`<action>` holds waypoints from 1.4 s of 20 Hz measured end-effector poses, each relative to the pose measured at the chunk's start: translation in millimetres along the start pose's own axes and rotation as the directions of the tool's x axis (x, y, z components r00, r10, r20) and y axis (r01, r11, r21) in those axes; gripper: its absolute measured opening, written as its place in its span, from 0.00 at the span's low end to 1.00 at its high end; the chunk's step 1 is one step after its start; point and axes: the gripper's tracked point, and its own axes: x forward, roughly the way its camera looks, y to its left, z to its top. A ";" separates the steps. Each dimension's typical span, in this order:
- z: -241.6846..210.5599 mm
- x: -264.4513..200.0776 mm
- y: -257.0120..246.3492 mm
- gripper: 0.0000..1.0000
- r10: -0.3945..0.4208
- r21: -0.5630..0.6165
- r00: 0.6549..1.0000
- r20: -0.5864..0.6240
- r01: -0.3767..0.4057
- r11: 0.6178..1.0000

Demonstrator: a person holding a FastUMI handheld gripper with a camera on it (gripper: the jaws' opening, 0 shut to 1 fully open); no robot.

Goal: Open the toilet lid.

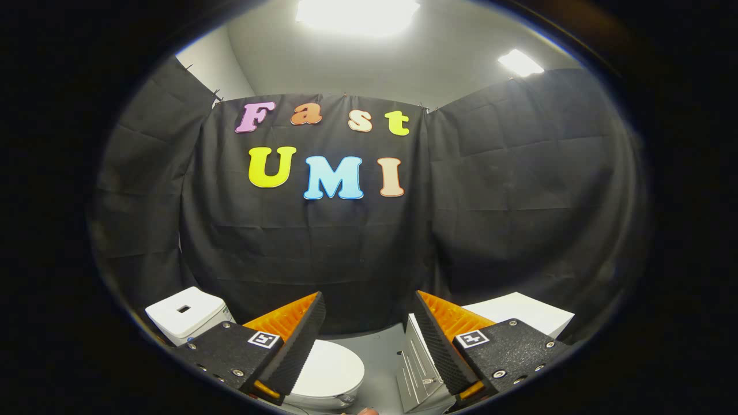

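1. Toilet tank (pixel 185 314): white, w/ a dark square flush button on top, sits left of & beyond the left finger, against the black cloth wall (pixel 323 242).
2. Left finger (pixel 300 340): black ribbed pad, orange backing, marker tag on its black mount. It covers part of the toilet's left side.
3. Toilet lid (pixel 326 369): white, rounded, looks closed flat on the bowl. Lies low, below the fingertips & just right of the left finger, i.e. in the left part of the gap between fingers. Long axis seems to run from the tank end toward the camera; front rim nearest the gripper. Hinge end hidden behind the left finger, can't confirm.
4. Gripper (pixel 369 337): fingers spread wide, nothing between the pads, no contact w/ anything. Aimed level at the wall, so the lid is under the line of reach, not ahead of it.
5. Key relation (judgement): lid is down & left of gripper centre; next move likely needs a pitch down + shift left to get a finger under the front rim. Task not started, lid not yet raised.
6. Metal ribbed panel (pixel 418 369): grey, screws visible, just left of the right finger (pixel 435 346), on grey floor.
7. White box-like unit (pixel 530 314): beyond the right finger, well apart from the toilet. Not task-relevant.
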 end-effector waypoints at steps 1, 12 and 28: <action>0.6 0.1 0.6 0.95 0.000 -0.001 1.000 0.000 0.000 1.000; -8.4 3.6 3.8 0.95 0.014 0.000 1.000 -0.003 -0.014 1.000; -122.9 49.2 38.1 0.95 0.050 0.010 0.989 -0.143 -0.049 0.999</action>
